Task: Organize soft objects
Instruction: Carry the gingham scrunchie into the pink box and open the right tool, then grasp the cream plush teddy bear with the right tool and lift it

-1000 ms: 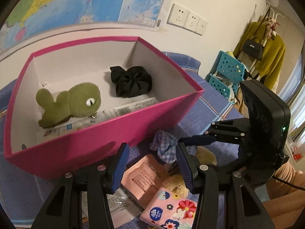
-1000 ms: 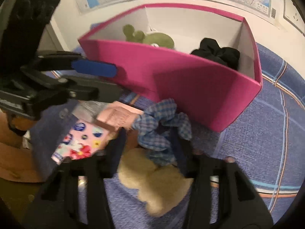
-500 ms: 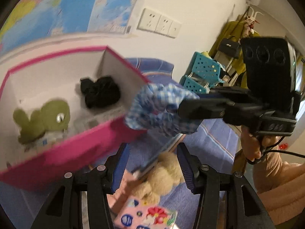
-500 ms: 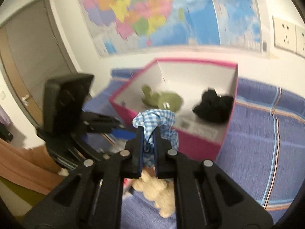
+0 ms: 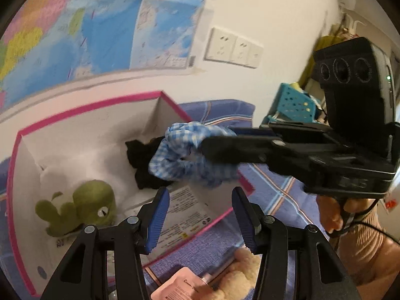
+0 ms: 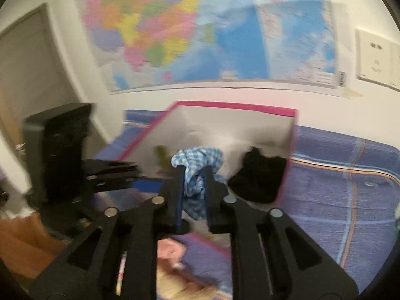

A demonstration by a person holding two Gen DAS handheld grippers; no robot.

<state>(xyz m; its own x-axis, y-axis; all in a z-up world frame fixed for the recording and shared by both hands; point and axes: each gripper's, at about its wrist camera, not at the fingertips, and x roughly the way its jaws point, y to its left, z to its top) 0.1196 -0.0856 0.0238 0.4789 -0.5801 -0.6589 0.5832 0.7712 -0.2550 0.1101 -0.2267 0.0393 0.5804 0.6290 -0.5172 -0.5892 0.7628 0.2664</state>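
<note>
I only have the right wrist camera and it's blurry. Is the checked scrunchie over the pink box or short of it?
Observer: In the left wrist view the checked scrunchie appears to hang over the right-hand end of the pink box, in front of the black scrunchie. The fingers of the right gripper are opening with it between them.
Operator: What's the green blur behind it?
Observer: A green plush toy, lying on the box floor at the other end.
Operator: Is the left gripper carrying anything?
Observer: No. The left gripper has its fingers apart with nothing between them.
</note>
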